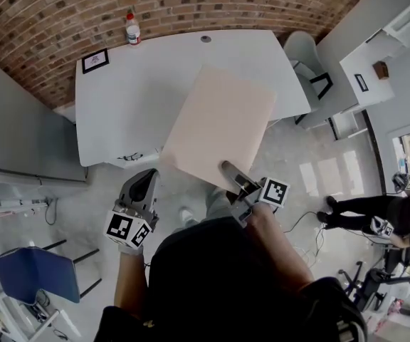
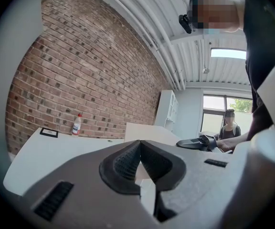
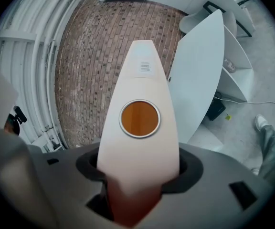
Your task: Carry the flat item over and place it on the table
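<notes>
Clamping the pale board (image 1: 219, 120) by its near edge, the right gripper (image 1: 233, 174) should be levelling it over the white table (image 1: 119, 102), while the left gripper (image 1: 142, 189) is hanging closed and empty.

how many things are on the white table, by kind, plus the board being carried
bottle: 1
black-bordered square card: 1
small round grey disc: 1
flat board, carried, not yet set down: 1
total: 4
</notes>
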### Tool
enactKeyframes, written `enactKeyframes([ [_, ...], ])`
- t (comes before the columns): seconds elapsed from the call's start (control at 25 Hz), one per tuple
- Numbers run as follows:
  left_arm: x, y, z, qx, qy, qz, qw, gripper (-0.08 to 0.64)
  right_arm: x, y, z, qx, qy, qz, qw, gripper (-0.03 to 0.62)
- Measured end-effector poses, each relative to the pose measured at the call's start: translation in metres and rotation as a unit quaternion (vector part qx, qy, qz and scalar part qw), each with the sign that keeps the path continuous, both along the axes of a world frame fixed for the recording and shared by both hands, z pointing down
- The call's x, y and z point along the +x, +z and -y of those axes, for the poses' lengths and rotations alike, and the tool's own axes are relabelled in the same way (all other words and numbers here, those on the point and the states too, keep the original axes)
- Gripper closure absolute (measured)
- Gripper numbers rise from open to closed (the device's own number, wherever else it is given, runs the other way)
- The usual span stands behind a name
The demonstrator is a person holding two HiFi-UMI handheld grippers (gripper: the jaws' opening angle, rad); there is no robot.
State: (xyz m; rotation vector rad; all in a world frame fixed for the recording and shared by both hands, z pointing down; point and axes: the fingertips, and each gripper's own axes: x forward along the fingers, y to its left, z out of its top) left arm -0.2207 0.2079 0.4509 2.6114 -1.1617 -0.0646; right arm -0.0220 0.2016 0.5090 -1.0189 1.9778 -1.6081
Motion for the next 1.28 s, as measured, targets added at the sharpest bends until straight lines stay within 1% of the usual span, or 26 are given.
enactKeyframes([
  [0.32, 0.002, 0.01, 0.025, -0.01, -0.012, 0.001, 0.9999, 0.557, 0.007, 0.013, 0.029, -0.017, -0.01, -0.008, 1.0, 0.302],
  [0.52, 0.017, 0.015, 0.051, -0.018, -0.02, 0.008, 0.9996, 0.557, 0.022, 0.027, 0.057, -0.031, -0.026, -0.017, 0.999, 0.302],
  [0.72, 0.043, 0.015, 0.088, -0.032, -0.031, 0.017, 0.9989, 0.557, 0.048, 0.045, 0.092, -0.061, -0.041, -0.023, 0.997, 0.302],
  [0.92, 0.078, 0.013, 0.129, -0.036, -0.043, 0.028, 0.998, 0.557, 0.084, 0.07, 0.133, -0.092, -0.065, -0.048, 0.993, 0.301],
  [1.04, 0.099, 0.015, 0.15, -0.042, -0.051, 0.036, 0.9971, 0.557, 0.096, 0.078, 0.16, -0.097, -0.085, -0.037, 0.991, 0.299],
  [1.28, 0.128, 0.019, 0.191, -0.048, -0.077, 0.064, 0.9938, 0.557, 0.123, 0.096, 0.212, -0.11, -0.121, -0.045, 0.986, 0.299],
])
